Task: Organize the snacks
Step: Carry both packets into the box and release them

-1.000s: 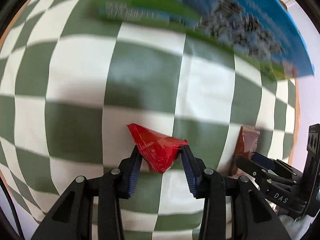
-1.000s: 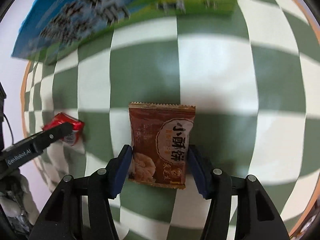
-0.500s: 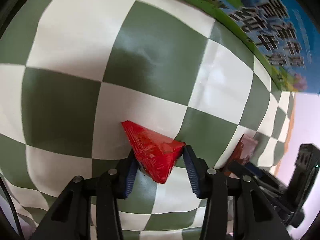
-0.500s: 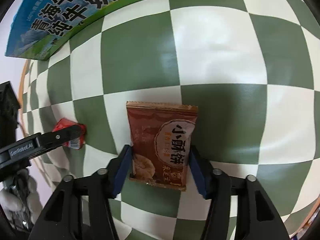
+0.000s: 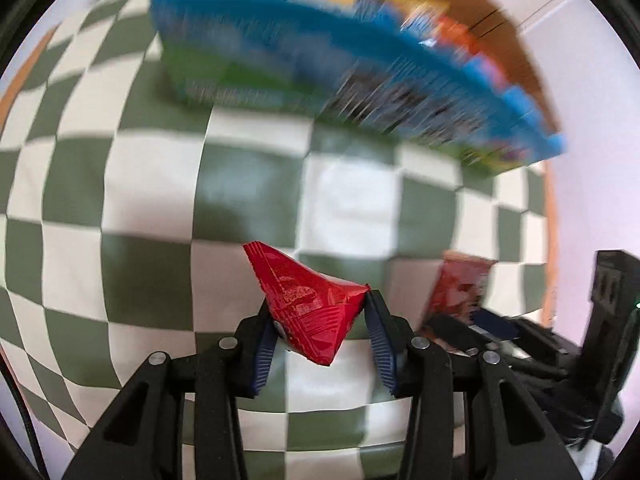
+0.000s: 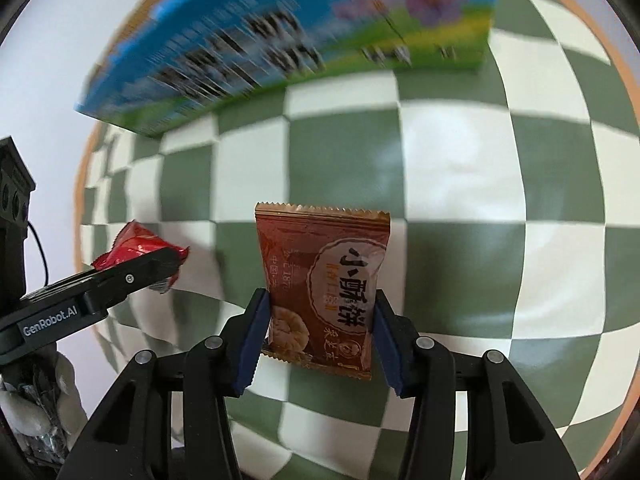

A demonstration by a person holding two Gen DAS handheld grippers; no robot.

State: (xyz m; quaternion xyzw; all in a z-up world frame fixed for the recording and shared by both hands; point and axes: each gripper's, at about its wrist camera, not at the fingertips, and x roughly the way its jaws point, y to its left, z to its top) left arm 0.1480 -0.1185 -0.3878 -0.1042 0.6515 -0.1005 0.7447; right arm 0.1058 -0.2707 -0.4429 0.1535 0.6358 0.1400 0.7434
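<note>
My left gripper (image 5: 318, 320) is shut on a small red snack packet (image 5: 308, 304) and holds it above the green-and-white checked cloth (image 5: 152, 184). My right gripper (image 6: 320, 320) is shut on a brown biscuit packet (image 6: 324, 280) with Chinese print. Each gripper shows in the other's view: the right one with its brown packet (image 5: 460, 292) at the lower right, the left one with the red packet (image 6: 138, 248) at the left. A blue-and-green box (image 5: 320, 76) stands beyond both, with colourful snack packs (image 5: 404, 4) inside it.
The box also shows in the right wrist view (image 6: 288, 40) at the top. The table's orange rim (image 6: 616, 80) curves along the right side. A pale wall (image 5: 592, 140) lies beyond the table edge.
Both grippers have lifted and tilted up with their packets still held. The box has come into fuller view, and its open top with the snacks inside now shows.
</note>
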